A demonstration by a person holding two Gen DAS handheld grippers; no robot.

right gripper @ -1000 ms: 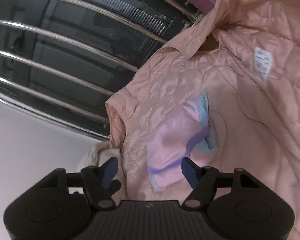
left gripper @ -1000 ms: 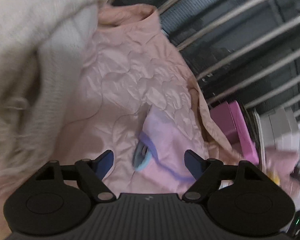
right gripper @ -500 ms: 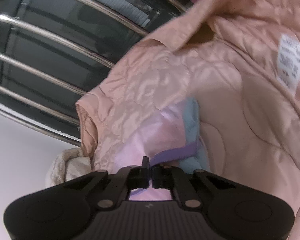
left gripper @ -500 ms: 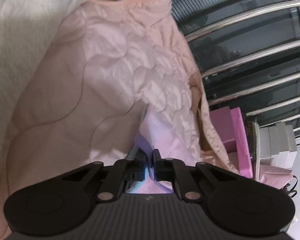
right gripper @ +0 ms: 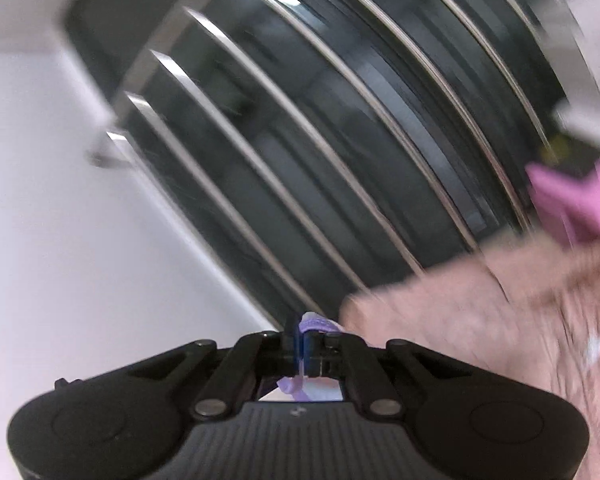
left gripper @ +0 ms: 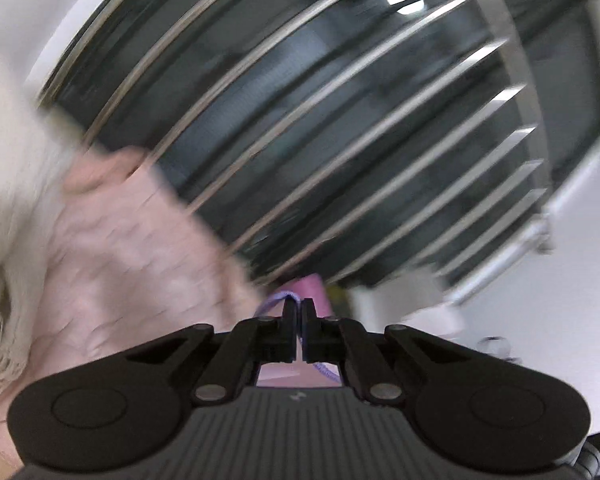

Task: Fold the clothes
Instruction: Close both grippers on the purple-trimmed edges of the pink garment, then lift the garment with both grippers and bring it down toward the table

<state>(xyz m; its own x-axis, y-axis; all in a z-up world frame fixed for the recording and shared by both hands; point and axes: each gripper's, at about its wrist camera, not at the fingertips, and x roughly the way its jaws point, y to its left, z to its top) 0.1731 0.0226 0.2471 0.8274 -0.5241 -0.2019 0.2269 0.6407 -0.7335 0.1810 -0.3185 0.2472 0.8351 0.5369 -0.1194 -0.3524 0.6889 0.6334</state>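
Note:
My left gripper (left gripper: 298, 308) is shut on a small light-pink garment with purple trim (left gripper: 274, 300); only a bit of cloth shows at the fingertips. My right gripper (right gripper: 301, 334) is shut on the same small garment (right gripper: 320, 323), its purple edge poking out above the jaws. A quilted pink jacket (left gripper: 132, 264) lies to the left in the left wrist view and to the right in the right wrist view (right gripper: 500, 300). Both views are blurred and tilted upward.
A dark window with metal rails (left gripper: 340, 120) fills the background, also seen in the right wrist view (right gripper: 340, 120). A cream fuzzy garment (left gripper: 8, 200) lies at the far left. Magenta boxes (right gripper: 576, 200) stand at the right. A white wall (right gripper: 80, 240) is alongside.
Both grippers closed on the small pink garment, then lifted it up off the quilted jacket. The views swung upward toward the window.

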